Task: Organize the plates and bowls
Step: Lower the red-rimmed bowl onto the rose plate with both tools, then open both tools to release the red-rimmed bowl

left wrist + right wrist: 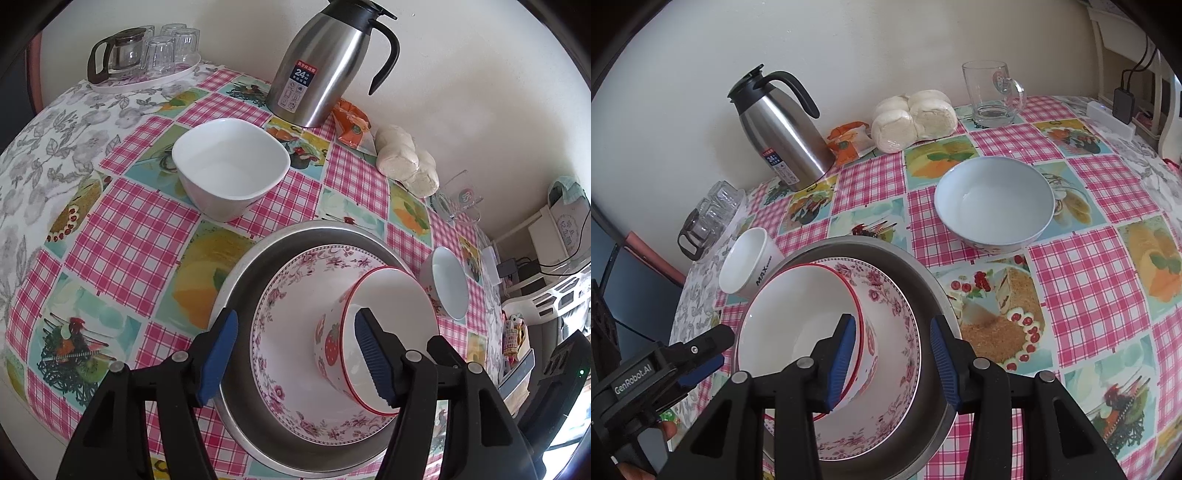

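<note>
Both tools stand open around the strawberry bowl [369, 336], left tool [295, 354] and right tool [892, 363] gripping nothing, as it leans tilted inside the floral plate [291, 391] in the steel basin [236, 295]; unsupported, it could roll and chip.

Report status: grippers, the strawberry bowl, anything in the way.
Left gripper and right gripper open, straddling opposite walls of the strawberry bowl. It sits tilted in the floral plate, inside the steel basin. Nothing blocking.

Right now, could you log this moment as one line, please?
stack: strawberry bowl in floral plate | left tongs: open | right tongs: open
</note>
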Tool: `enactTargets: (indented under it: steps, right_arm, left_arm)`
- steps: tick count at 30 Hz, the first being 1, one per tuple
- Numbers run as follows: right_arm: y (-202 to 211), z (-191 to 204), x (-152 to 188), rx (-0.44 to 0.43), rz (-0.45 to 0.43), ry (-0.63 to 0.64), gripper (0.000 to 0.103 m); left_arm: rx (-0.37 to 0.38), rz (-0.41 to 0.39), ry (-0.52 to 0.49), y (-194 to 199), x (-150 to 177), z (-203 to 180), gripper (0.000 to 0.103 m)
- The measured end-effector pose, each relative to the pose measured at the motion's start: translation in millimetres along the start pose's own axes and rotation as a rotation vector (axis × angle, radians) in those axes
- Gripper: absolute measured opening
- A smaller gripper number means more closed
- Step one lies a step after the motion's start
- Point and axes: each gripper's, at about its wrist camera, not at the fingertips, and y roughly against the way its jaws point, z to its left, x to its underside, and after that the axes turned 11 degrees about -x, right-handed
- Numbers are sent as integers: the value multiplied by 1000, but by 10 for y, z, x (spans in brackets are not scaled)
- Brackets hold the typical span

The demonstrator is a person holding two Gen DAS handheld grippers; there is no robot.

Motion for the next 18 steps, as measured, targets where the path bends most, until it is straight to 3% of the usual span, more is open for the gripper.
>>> enactTargets:
  steps: [5,14,18]
  right_arm:
    - [-44,143,38,-51,26,50,46]
    - [-122,329,112,-51,54,126,47]
    - [-128,291,99,-101,51,82,47]
  left_arm:
    - [4,12,1,-24,14,-3,67]
    - [5,22,19,-47,1,38,67]
    - [0,29,21,-70,8,43,67]
